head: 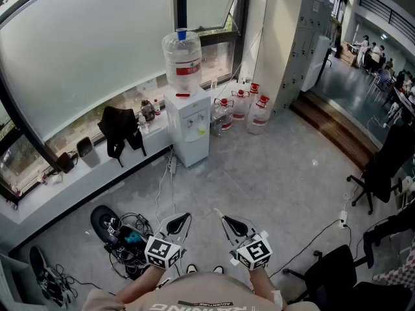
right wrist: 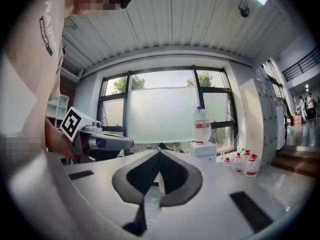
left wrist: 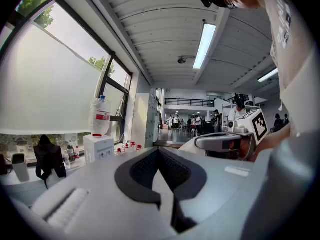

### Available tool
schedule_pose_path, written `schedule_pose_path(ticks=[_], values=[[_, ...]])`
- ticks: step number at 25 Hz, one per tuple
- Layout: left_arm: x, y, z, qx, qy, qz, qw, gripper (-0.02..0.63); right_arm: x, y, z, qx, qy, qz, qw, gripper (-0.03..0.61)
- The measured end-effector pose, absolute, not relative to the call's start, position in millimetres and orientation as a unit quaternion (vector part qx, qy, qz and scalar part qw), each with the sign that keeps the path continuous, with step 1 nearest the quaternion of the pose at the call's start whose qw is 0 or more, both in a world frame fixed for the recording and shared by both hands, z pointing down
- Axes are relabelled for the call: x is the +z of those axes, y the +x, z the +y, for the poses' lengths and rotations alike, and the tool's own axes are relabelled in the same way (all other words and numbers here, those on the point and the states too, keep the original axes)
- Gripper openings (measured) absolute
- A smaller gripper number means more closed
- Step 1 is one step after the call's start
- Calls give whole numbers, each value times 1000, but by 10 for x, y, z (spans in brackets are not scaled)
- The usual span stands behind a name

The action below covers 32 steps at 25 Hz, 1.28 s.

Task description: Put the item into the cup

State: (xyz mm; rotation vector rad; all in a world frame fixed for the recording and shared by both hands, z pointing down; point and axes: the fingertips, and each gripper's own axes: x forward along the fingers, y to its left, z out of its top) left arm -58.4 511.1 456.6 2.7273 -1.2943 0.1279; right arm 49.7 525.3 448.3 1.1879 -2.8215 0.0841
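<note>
Neither the item nor the cup is to be found in any view, so the task does not appear to be under way. The left gripper [head: 183, 218] and the right gripper [head: 225, 219] are held side by side above bare floor [head: 279, 180], pointed towards a water dispenser [head: 188, 125] by the window. Both pairs of jaws are closed tip to tip, with nothing between them.

The chief risk is judged to be underfoot. A tangle of cables [head: 126, 238] lies just to the left and could be caught by a step while attention is fixed ahead. Its edges are poorly resolved, so how near the feet it reaches cannot be settled. If the jaws were not opened on arrival, the item would be pushed aside rather than taken.
</note>
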Motion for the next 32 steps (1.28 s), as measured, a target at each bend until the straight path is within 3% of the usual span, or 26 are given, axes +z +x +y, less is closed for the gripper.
schedule_pose_path(ticks=[32], values=[[4699, -1267, 4401, 49, 910, -403, 78, 8, 4520, -44, 4577, 13, 434, -899, 61, 11]])
